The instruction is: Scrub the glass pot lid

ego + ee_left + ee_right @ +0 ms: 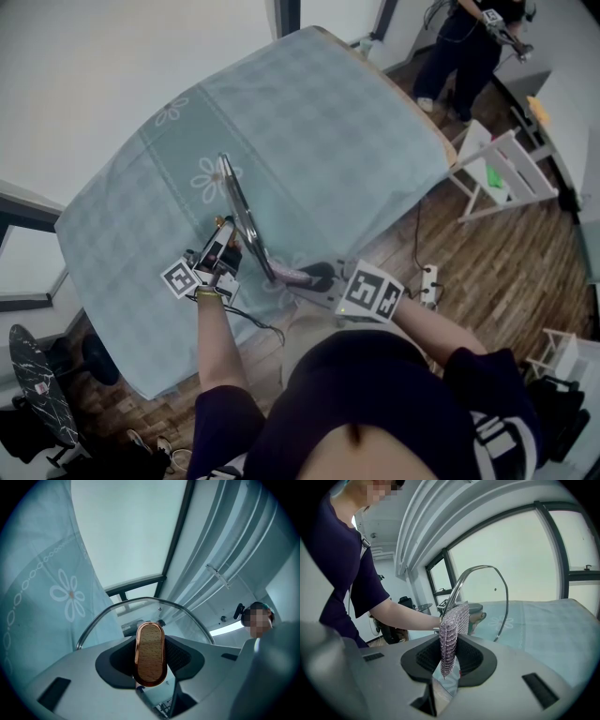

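Observation:
The glass pot lid (246,220) stands on edge over the table, its steel rim pointing away from me. My left gripper (223,246) is shut on the lid's wooden knob (150,653), which fills the gap between the pads; the clear dome (140,603) arches just beyond it. My right gripper (311,277) is shut on a silvery-purple chainmail scrubber (450,637). The scrubber's top reaches the lid's rim (461,581) on the side facing me. In the right gripper view the left arm's bare forearm (405,616) shows behind the lid.
A pale blue checked cloth with white flowers (328,122) covers the table. A white slatted stand (497,169) sits on the wood floor at the right, a power strip (429,281) near the table's corner. Another person (469,47) stands at the back right. A dark chair (37,384) is at lower left.

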A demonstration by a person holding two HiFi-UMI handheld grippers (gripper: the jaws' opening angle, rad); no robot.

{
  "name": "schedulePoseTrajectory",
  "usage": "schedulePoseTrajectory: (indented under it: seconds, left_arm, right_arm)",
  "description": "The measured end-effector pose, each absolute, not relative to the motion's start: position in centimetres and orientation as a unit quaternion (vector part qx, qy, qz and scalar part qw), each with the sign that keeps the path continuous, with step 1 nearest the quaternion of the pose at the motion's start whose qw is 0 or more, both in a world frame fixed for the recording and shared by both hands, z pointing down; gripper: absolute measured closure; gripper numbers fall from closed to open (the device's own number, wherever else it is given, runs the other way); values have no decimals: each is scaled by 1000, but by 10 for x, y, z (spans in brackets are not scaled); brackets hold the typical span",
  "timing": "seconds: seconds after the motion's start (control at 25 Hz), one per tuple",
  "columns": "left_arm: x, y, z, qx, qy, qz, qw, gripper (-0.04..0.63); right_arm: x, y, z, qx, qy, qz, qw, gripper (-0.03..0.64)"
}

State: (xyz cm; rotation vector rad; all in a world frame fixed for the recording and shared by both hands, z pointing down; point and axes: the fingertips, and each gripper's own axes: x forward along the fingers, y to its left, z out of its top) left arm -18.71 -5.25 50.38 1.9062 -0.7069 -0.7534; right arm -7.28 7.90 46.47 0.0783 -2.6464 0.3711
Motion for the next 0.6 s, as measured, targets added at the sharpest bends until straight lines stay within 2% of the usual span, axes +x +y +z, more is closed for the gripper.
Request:
schedulePoseTrajectory:
  seconds: [0.6]
  left_arm:
    - [-186, -51, 502, 783, -273, -304, 468, 431]
  right_arm:
    - [-74, 44, 464, 97, -962, 131, 219, 537]
